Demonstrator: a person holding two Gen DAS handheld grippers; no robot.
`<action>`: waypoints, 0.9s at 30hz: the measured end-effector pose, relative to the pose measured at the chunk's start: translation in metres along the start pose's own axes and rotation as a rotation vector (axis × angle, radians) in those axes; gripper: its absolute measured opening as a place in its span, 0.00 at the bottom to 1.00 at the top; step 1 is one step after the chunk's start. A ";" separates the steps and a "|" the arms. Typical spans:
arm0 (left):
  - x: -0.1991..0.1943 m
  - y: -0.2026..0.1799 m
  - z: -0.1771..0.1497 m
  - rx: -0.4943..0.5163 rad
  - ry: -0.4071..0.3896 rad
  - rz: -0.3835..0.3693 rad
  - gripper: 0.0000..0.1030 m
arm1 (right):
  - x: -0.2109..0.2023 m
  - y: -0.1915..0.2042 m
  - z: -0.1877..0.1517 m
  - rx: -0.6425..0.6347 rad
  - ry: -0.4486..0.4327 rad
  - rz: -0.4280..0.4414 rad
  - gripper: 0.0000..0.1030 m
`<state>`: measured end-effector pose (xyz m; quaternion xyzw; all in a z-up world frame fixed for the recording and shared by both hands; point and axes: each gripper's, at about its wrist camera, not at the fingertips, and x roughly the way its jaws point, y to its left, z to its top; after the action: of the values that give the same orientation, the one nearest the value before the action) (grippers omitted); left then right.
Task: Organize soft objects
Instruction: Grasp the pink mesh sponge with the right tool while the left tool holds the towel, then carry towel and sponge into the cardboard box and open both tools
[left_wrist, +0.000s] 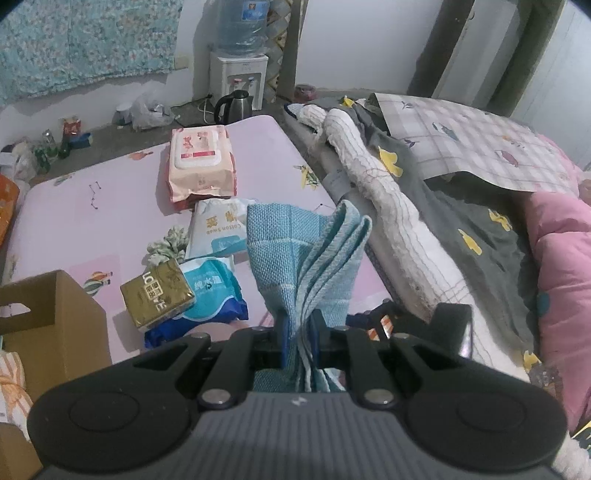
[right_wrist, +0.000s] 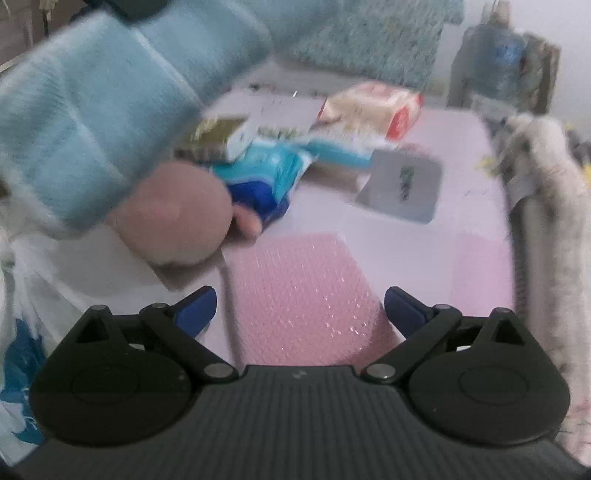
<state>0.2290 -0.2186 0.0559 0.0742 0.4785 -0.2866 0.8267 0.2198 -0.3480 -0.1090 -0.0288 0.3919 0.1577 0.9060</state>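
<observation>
My left gripper is shut on a folded blue woven cloth, held up above the pink mattress. On the mattress lie a pink wipes pack, a cotton swab pack, a gold tissue pack, a blue tissue pack and a green scrunchie. The right wrist view is blurred. There my right gripper stands open with nothing between its pads, over a pink bubble-wrap sheet. A person's hand in a light blue sleeve crosses the left side.
A cardboard box stands at the mattress's left front. A rolled white blanket, a grey quilt and a pink quilt lie to the right. A kettle and a water dispenser stand on the floor behind.
</observation>
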 end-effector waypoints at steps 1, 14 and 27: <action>0.001 0.001 -0.001 -0.002 0.000 -0.005 0.12 | 0.004 0.001 -0.004 -0.005 0.026 -0.014 0.93; -0.038 0.001 -0.013 -0.020 -0.058 -0.040 0.12 | -0.087 -0.038 -0.050 0.428 -0.126 -0.024 0.78; -0.168 0.043 -0.058 -0.105 -0.291 -0.016 0.12 | -0.255 -0.003 -0.042 0.501 -0.444 0.083 0.79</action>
<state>0.1455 -0.0926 0.1589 -0.0155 0.3686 -0.2756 0.8877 0.0277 -0.4256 0.0453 0.2459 0.2122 0.0957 0.9409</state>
